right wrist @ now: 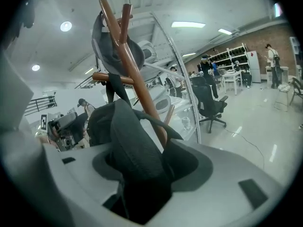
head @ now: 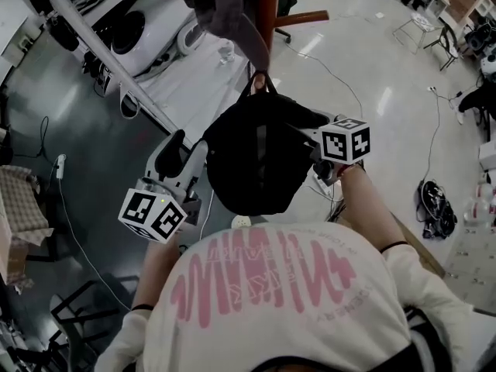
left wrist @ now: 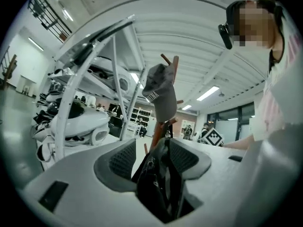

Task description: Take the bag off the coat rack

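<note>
A black bag (head: 256, 161) hangs by its loop from a peg of the brown coat rack pole (head: 267, 6). My right gripper (head: 311, 136) comes in from the right and is shut on the bag's dark fabric (right wrist: 135, 150), which fills the gap between its pads. My left gripper (head: 190, 153) is at the bag's left side and points level. A fold of the bag (left wrist: 158, 183) lies between its jaws, with a light gap beside the left pad (left wrist: 120, 162), so it stands open. A grey garment (left wrist: 158, 91) hangs higher on the rack.
A white metal shelving frame (head: 116, 29) with white machines stands to the left of the rack. Cables (head: 434, 200) lie on the floor at right. An office chair (right wrist: 210, 103) stands beyond the rack. People stand far off in the hall.
</note>
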### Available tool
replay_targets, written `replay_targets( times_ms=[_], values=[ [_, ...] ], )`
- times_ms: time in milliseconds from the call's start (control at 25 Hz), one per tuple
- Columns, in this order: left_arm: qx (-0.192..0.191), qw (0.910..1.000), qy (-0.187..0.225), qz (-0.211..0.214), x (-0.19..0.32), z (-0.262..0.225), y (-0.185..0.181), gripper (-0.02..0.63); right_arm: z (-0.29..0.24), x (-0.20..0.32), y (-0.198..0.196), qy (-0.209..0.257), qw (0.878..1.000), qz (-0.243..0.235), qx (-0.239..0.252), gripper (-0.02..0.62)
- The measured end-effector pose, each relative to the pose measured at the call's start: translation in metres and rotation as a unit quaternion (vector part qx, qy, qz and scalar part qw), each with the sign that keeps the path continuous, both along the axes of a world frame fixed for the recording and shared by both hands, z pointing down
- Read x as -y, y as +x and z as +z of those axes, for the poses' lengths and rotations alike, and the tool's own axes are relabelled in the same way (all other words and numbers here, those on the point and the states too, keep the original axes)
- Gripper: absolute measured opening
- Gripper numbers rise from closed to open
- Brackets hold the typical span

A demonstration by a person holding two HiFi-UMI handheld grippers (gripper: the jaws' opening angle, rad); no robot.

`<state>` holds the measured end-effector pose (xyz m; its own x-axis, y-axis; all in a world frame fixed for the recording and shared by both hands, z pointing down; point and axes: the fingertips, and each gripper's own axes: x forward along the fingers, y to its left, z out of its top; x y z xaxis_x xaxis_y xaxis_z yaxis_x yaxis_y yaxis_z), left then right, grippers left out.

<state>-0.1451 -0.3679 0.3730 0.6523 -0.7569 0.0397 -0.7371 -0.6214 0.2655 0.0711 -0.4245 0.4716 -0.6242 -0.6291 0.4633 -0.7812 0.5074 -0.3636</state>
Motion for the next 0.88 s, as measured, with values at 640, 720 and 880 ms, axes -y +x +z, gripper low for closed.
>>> replay_targets(
  times_ms=[640, 720, 880],
  values=[
    [0.057, 0.9924, -0.055, 0.094, 0.021, 0.052, 0.060, 0.324, 0.006, -0.002, 0.008, -0.017, 0.999, 0.045, 0.020, 0.287],
    [0.068, 0.9923, -0.057, 0.086, 0.025, 0.057, 0.061, 0.324, 0.006, -0.001, 0.008, -0.016, 0.999, 0.047, 0.021, 0.287],
    [0.081, 0.9917, -0.076, 0.066, 0.033, 0.071, 0.061, 0.322, 0.005, -0.002, 0.007, -0.015, 0.998, 0.049, 0.023, 0.287]
  ],
)
